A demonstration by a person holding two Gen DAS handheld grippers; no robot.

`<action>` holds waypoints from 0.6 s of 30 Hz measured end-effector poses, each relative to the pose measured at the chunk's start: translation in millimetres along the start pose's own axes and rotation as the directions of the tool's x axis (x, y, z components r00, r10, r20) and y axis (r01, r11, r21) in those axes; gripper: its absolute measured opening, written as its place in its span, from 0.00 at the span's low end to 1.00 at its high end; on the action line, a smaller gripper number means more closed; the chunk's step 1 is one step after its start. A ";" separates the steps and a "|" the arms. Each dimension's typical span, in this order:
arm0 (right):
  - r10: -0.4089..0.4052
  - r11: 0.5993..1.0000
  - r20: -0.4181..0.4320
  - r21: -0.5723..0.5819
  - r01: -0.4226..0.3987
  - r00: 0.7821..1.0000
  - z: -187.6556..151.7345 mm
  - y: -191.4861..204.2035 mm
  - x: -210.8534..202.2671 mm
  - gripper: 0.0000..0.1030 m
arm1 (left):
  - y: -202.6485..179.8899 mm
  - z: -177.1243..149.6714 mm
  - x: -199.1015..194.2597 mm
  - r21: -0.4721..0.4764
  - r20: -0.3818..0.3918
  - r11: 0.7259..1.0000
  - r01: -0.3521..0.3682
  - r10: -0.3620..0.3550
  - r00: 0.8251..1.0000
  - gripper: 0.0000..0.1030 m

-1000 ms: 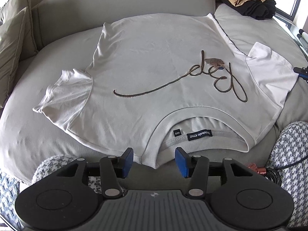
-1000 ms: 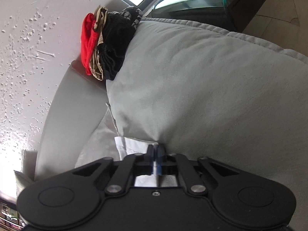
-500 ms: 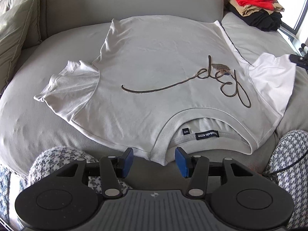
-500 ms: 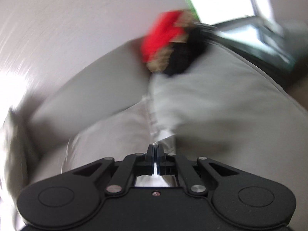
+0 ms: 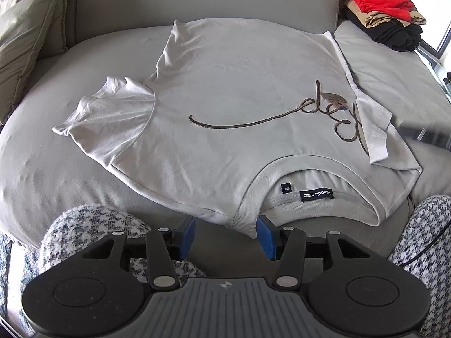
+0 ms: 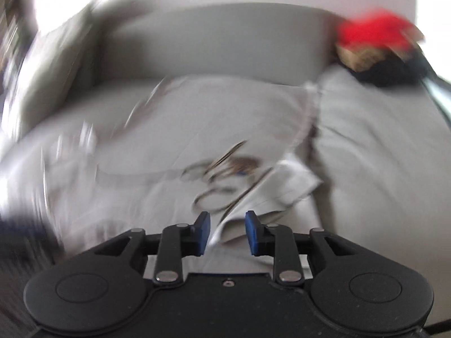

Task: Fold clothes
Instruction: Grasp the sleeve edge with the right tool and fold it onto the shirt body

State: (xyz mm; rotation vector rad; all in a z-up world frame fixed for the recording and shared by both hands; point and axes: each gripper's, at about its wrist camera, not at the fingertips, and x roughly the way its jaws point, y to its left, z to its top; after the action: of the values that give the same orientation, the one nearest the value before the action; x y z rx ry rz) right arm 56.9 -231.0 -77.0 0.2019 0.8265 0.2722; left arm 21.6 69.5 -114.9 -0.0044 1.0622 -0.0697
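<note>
Tool work first: on the grey sofa [image 5: 394, 64] the white T-shirt [image 5: 225, 90] lies spread face up, collar nearest you. Its right sleeve [image 5: 375, 129] is folded in over the lettering. Your right tool [image 6: 227, 232] is opening, and in that blurred view the sleeve's edge seems to sit loose between its pads, so lift clear without dragging it. Your left tool [image 5: 227, 236] stands half open, empty, just short of the collar [image 5: 248, 219]; take the left sleeve [image 5: 107, 118] next.
</note>
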 end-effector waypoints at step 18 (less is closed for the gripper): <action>0.015 0.835 -0.015 0.550 -0.004 1.000 25.4 -94.8 80.9 0.29 | -5.3 1.2 9.6 0.036 -0.010 0.999 0.015 -0.015 1.000 0.47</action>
State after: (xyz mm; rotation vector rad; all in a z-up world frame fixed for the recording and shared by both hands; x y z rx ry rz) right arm 143.2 -297.0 -143.1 0.7492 0.9086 0.0356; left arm 27.0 63.6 -122.5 0.0204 1.0706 -0.1022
